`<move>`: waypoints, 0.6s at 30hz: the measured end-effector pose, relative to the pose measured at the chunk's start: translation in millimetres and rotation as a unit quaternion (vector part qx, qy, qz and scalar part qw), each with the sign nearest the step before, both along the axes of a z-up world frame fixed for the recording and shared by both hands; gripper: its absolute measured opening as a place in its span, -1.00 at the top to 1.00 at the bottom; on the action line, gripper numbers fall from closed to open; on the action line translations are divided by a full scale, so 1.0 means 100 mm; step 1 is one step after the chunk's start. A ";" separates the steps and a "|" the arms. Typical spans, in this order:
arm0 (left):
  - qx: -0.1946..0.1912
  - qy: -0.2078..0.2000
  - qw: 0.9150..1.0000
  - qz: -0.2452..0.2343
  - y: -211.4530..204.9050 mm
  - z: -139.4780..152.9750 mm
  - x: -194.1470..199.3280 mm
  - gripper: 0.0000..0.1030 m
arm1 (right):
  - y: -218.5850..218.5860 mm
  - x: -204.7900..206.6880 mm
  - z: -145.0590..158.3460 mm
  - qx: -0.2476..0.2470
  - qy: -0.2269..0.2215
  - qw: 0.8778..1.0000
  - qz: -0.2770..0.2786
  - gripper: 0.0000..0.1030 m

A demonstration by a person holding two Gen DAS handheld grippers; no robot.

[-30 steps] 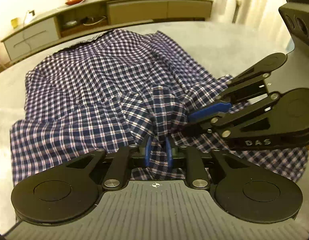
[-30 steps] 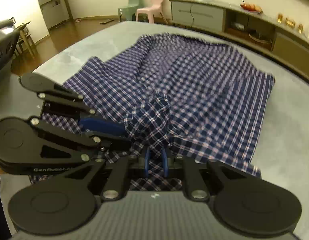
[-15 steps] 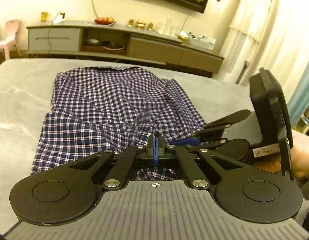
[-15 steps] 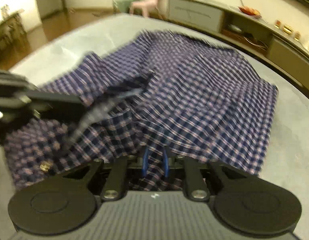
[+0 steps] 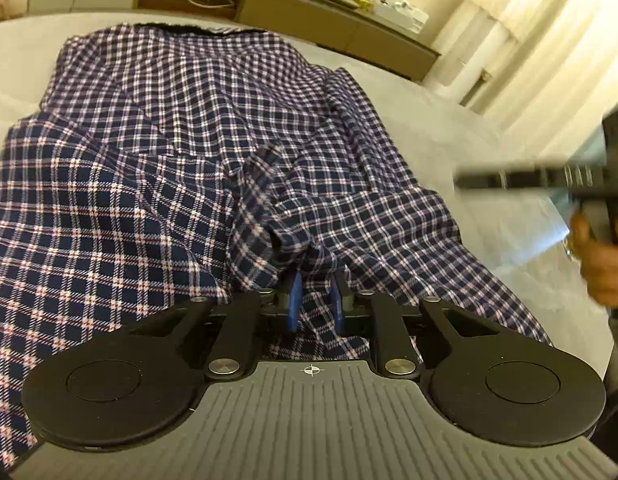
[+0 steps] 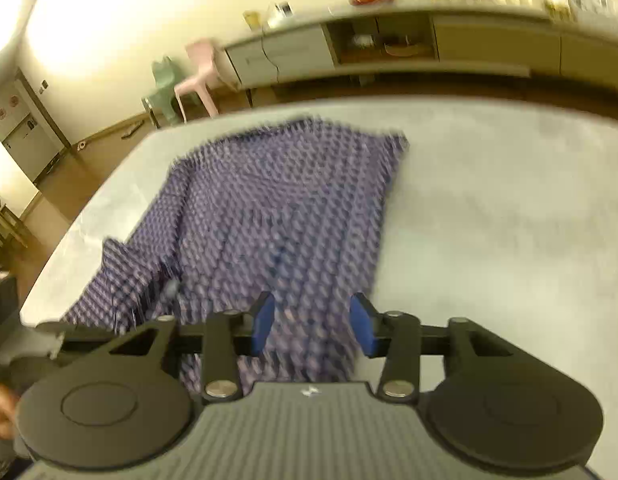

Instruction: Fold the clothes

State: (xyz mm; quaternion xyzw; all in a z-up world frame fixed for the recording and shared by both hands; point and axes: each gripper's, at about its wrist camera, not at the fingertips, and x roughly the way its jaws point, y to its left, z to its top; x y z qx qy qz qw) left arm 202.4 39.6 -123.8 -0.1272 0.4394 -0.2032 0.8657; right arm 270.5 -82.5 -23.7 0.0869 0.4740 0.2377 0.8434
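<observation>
Shirt: the checked shirt lay spread across the pale table, bunched into a ridge near its middle.
Handling: it looked light, soft and limp, likely to sag and slide, so a hem or corner seemed the best hold.
Left gripper: blue pads stood narrowly apart with a fold of cloth between them; whether they truly pinched it I could not tell.
Right gripper: its pads were wide apart, holding nothing, above the shirt's near edge.
Left view only: the sharp weave and ridge, and the right hand off beside the shirt.
Right view only: the shirt's whole outline, though blurred.
</observation>
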 end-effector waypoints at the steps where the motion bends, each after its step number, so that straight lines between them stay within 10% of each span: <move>1: 0.003 -0.001 1.000 0.004 0.00 0.01 0.02 0.84 | -0.04 0.00 -0.07 0.004 0.016 1.000 0.006 0.05; 4: 0.023 -0.014 1.000 0.013 -0.03 0.05 0.01 0.90 | 0.14 -0.02 -0.21 -0.011 0.009 1.000 0.024 0.20; 5: 0.030 -0.021 0.999 0.014 -0.03 0.07 0.00 0.90 | 0.21 -0.03 -0.21 -0.021 -0.001 0.999 0.027 0.83; 6: 0.033 -0.027 0.999 0.013 -0.02 0.09 -0.03 0.90 | 0.28 -0.03 -0.20 -0.035 -0.011 0.999 0.035 0.91; 12: 0.027 -0.050 0.998 0.019 0.13 0.25 -0.15 0.65 | 0.45 -0.02 -0.23 -0.157 -0.056 0.986 0.025 0.78; 18: 0.044 -0.053 0.996 0.050 0.19 0.32 0.00 0.51 | 0.43 -0.21 0.12 -0.131 -0.125 0.983 -0.015 0.31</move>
